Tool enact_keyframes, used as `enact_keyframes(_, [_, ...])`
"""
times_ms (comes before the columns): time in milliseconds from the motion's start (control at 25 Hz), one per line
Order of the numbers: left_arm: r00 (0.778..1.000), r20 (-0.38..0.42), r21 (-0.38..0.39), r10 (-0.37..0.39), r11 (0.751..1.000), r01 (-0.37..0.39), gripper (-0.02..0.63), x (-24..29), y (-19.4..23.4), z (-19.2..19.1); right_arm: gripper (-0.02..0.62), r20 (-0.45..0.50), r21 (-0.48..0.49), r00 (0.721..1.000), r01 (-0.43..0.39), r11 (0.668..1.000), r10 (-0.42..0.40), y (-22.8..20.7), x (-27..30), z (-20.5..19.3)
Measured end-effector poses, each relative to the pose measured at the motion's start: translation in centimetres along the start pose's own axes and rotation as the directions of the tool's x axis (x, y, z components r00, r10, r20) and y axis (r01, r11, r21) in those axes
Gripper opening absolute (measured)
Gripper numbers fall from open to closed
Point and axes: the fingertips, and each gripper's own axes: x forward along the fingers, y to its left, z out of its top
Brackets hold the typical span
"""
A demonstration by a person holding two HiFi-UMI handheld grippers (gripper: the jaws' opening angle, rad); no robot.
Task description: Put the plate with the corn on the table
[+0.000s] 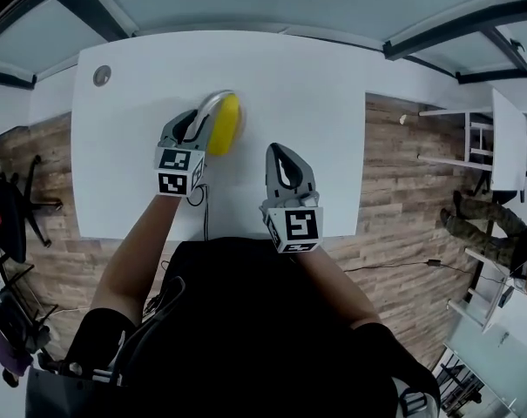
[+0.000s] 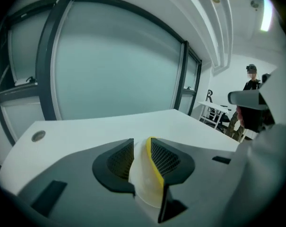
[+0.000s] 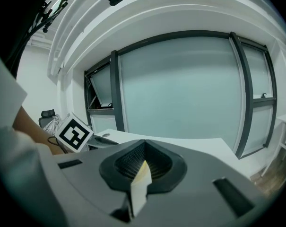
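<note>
The round plate (image 1: 221,124), pale on one side and yellow on the other, stands tipped between our left tongs (image 2: 142,161), spread wide, over the white worktop (image 1: 315,85). Our right tongs (image 3: 143,167) are pressed together and hold nothing.

Frosted glass wall (image 2: 114,65) with dark frames is the reference. Round grey grommet (image 1: 101,76) sits near the wall's foot, toward its left end. Wood-plank floor (image 1: 394,190) runs back from the wall on both sides. Black office chair (image 1: 15,212) is well back from the wall, far left. White desks (image 1: 507,138) stand off the wall's right end, with a person (image 2: 250,84) in a dark top beside them. Thin black cable (image 1: 394,266) lies on the floor, right side, far from the wall. Ceiling light strip (image 2: 265,18) is above the wall's right end.
</note>
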Motion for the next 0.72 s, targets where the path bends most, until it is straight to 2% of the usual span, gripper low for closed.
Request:
enact_keyframes(200, [0.986, 0.167, 0.024, -0.007, 1.0, 0.003, 0.11, -4.8, -3.2, 5.2, 0.002, 0.062, -0.033, 0.998, -0.014, 0.999, 0.016, 0.7, -0.1, 2.4])
enact_keyframes(240, [0.98, 0.201, 0.025, -0.004, 1.0, -0.001, 0.071, -5.9, -3.8, 6.1, 0.002, 0.079, -0.04, 0.997, -0.016, 0.999, 0.019, 1.0, -0.2, 3.1])
enact_keyframes(280, [0.971, 0.238, 0.033, -0.001, 0.999, -0.007, 0.013, -7.1, -4.4, 7.0, 0.002, 0.098, -0.047, 0.995, -0.018, 0.999, 0.022, 1.3, -0.4, 3.9])
enact_keyframes(320, [0.961, 0.278, 0.05, -0.004, 0.999, -0.01, 0.005, -8.3, -5.1, 8.0, 0.002, 0.118, -0.052, 0.993, -0.02, 0.998, 0.026, 1.6, -0.7, 4.6])
enact_keyframes(480, [0.913, 0.405, 0.142, -0.05, 0.99, -0.008, 0.005, -12.5, -8.0, 11.3, 0.002, 0.201, -0.064, 0.979, -0.031, 0.997, 0.043, 3.3, -2.0, 7.3])
enact_keyframes(720, [0.863, 0.497, 0.183, -0.095, 0.983, 0.003, 0.005, -16.9, -10.0, 13.2, 0.002, 0.28, -0.119, 0.956, -0.054, 0.991, 0.086, 6.8, -3.6, 9.4])
